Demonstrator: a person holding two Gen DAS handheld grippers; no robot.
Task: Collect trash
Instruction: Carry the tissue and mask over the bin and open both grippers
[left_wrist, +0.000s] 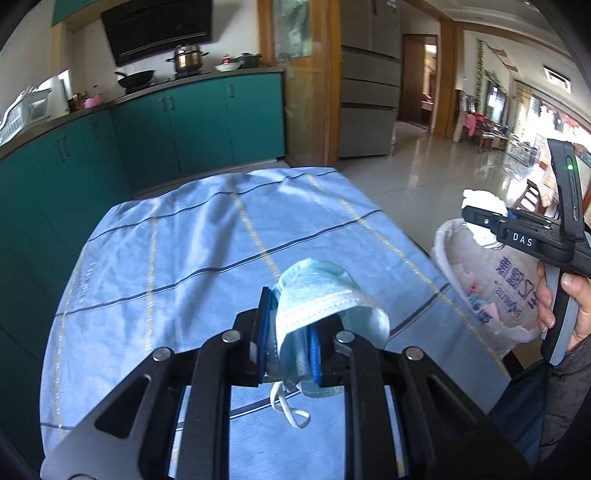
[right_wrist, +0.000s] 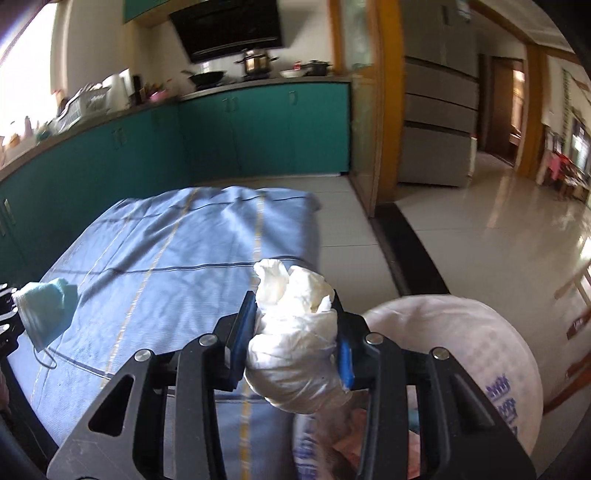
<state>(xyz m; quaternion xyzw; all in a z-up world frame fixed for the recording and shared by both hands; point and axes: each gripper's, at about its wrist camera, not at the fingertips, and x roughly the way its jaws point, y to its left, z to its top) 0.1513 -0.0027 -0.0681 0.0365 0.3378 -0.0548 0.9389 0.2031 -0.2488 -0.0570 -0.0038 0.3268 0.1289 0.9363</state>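
My left gripper (left_wrist: 290, 332) is shut on a crumpled light-blue face mask (left_wrist: 325, 295), held above the blue striped tablecloth (left_wrist: 166, 251); its ear loop hangs down. The mask also shows at the left edge of the right wrist view (right_wrist: 46, 306). My right gripper (right_wrist: 293, 332) is shut on a wad of white tissue (right_wrist: 295, 332), held over the rim of a white plastic trash bag (right_wrist: 461, 332) at the table's right edge. In the left wrist view the right gripper (left_wrist: 480, 221) holds the tissue (left_wrist: 484, 201) above the bag (left_wrist: 491, 284).
Teal kitchen cabinets (left_wrist: 166, 122) with a wok and pots on the counter run behind and left of the table. A grey fridge (left_wrist: 369, 92) and wooden door frame stand beyond. Shiny tiled floor (right_wrist: 480, 240) opens to the right.
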